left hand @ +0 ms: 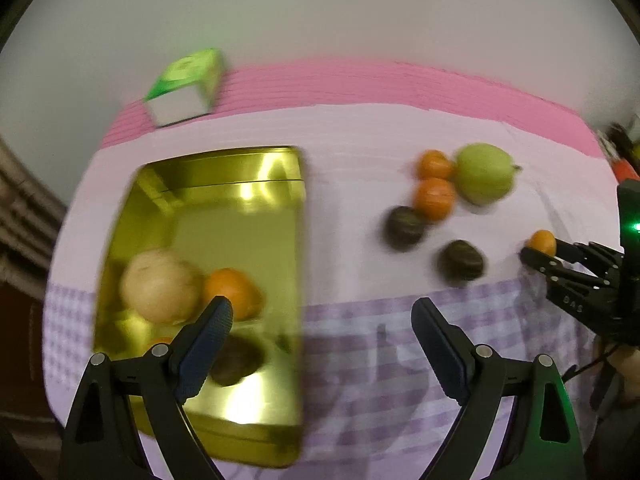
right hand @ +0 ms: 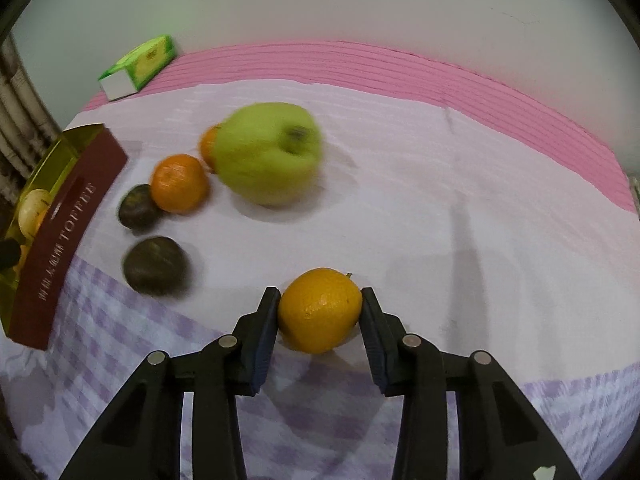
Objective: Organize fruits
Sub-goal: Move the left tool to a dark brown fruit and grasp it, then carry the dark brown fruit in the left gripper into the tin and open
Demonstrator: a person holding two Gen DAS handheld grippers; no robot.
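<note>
My right gripper (right hand: 320, 312) is shut on an orange (right hand: 319, 310) just above the cloth; it also shows in the left wrist view (left hand: 542, 242). My left gripper (left hand: 322, 320) is open and empty, hovering over the right edge of a gold tin (left hand: 240, 184). The tin holds a pale round fruit (left hand: 160, 286), an orange (left hand: 232, 292) and a dark fruit (left hand: 234, 360). On the cloth lie a green apple (right hand: 268, 152), two oranges (right hand: 180, 182) (right hand: 208, 144) and two dark fruits (right hand: 138, 206) (right hand: 156, 264).
A green and white carton (right hand: 136, 66) lies at the back left on the pink cloth (right hand: 440, 76). The tin's red side (right hand: 60, 248) stands at the left in the right wrist view. A wall is behind the table.
</note>
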